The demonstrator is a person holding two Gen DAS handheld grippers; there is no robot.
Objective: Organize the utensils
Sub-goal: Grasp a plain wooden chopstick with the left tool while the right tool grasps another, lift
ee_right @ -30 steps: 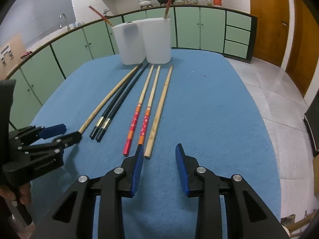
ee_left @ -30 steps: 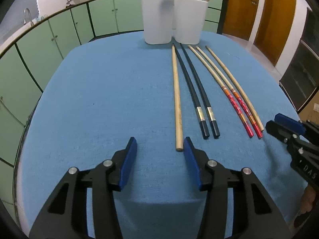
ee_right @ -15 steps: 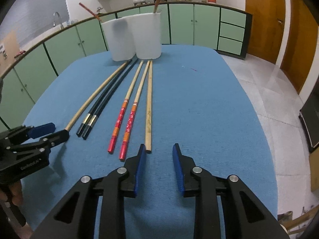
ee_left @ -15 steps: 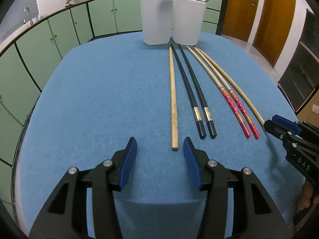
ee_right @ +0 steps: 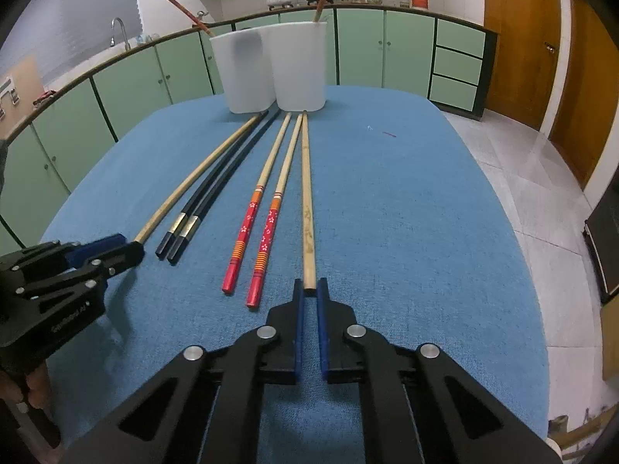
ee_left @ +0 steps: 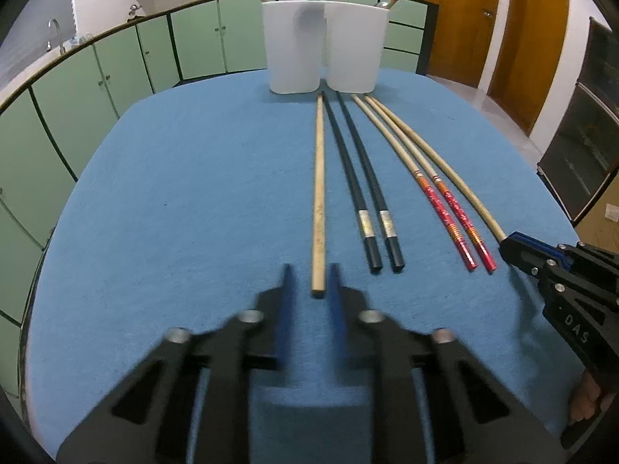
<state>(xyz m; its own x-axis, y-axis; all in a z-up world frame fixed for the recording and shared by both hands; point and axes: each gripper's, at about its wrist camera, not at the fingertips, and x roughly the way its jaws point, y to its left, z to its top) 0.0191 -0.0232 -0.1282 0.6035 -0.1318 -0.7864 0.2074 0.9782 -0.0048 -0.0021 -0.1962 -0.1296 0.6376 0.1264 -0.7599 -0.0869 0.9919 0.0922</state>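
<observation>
Your left gripper (ee_left: 310, 276) sits low over the blue tabletop (ee_left: 193, 193), its blue fingers blurred and narrowly apart, bracketing the near end of the left plain wooden chopstick (ee_left: 319, 193) with a gap on each side. Your right gripper (ee_right: 310, 288) has its fingers almost together, with the near tip of the right plain wooden chopstick (ee_right: 307, 201) just entering the gap; you cannot tell whether the pads touch it.

Between those 2 sticks lie 2 black chopsticks (ee_left: 367, 193) with silver bands, side by side, and 2 red-handled chopsticks (ee_right: 267, 208) with orange stripes. All 6 run lengthwise toward the 2 white holders at the far edge, and their far tips stop just short of them. The left white holder (ee_left: 292, 54) and the right white holder (ee_left: 356, 50) stand upright and touching, each with a reddish stick leaning out of the top.

Green cabinets (ee_right: 162, 73) line the wall behind.
</observation>
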